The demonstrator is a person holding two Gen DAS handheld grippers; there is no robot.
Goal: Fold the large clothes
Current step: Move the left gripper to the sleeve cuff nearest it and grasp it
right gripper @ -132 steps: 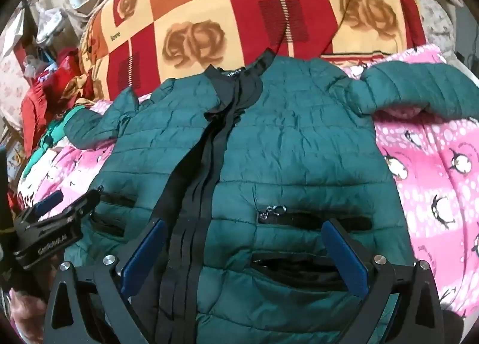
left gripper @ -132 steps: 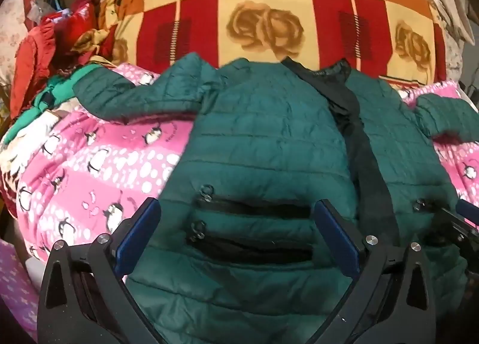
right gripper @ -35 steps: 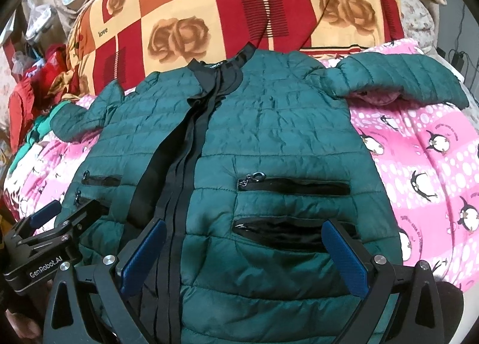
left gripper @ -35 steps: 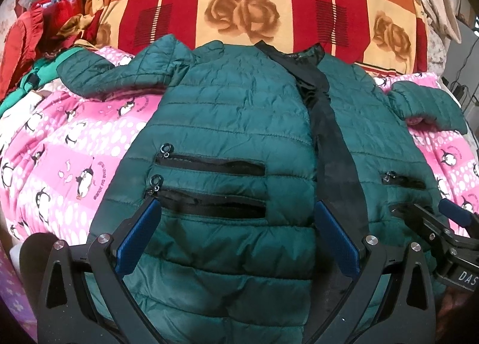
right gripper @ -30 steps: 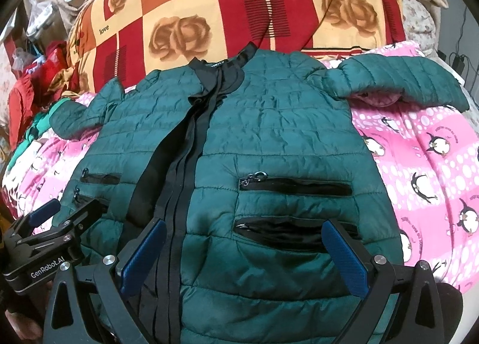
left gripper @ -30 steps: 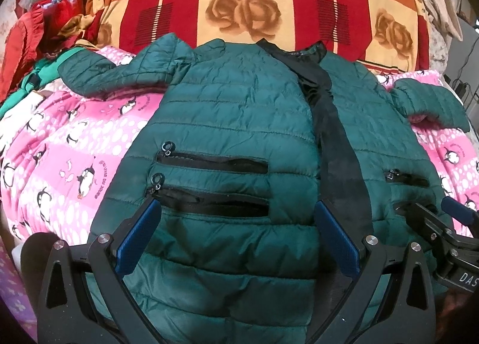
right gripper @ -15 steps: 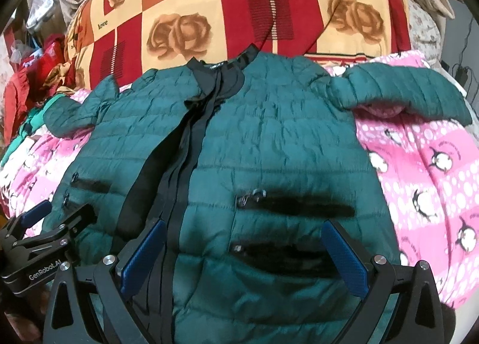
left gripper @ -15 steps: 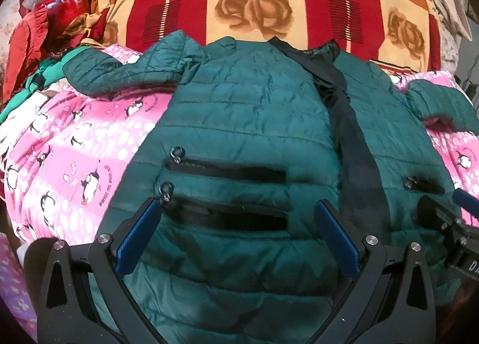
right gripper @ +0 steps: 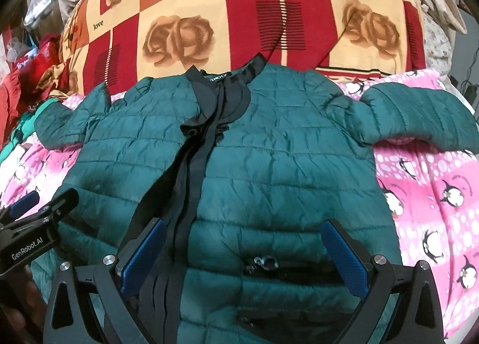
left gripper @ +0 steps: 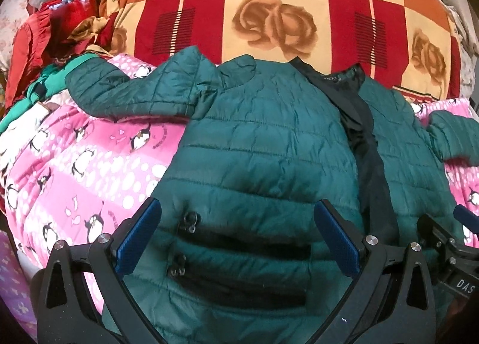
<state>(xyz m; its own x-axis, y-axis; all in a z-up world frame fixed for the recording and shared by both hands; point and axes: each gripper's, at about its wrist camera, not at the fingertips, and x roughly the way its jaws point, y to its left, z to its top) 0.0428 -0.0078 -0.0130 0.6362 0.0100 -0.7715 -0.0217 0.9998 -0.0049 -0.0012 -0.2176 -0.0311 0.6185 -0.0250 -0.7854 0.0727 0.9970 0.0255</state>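
A dark green quilted jacket [left gripper: 263,149] with a black front placket lies flat, front up, on a pink penguin-print blanket [left gripper: 74,170]. Its sleeves spread out to both sides. It also shows in the right wrist view [right gripper: 284,164]. My left gripper [left gripper: 236,239] is open and empty, low over the jacket's left pocket zippers [left gripper: 191,221]. My right gripper [right gripper: 242,254] is open and empty, low over the right pocket zipper [right gripper: 263,263]. Each gripper shows at the edge of the other's view.
A large red, orange and cream rose-print quilt [left gripper: 275,15] is piled behind the jacket's collar. Red and green clothes [left gripper: 45,45] are heaped at the far left. The pink blanket [right gripper: 434,194] extends right of the jacket.
Both grippers have moved forward and lower over the jacket's lower front, still open. The jacket has not moved.
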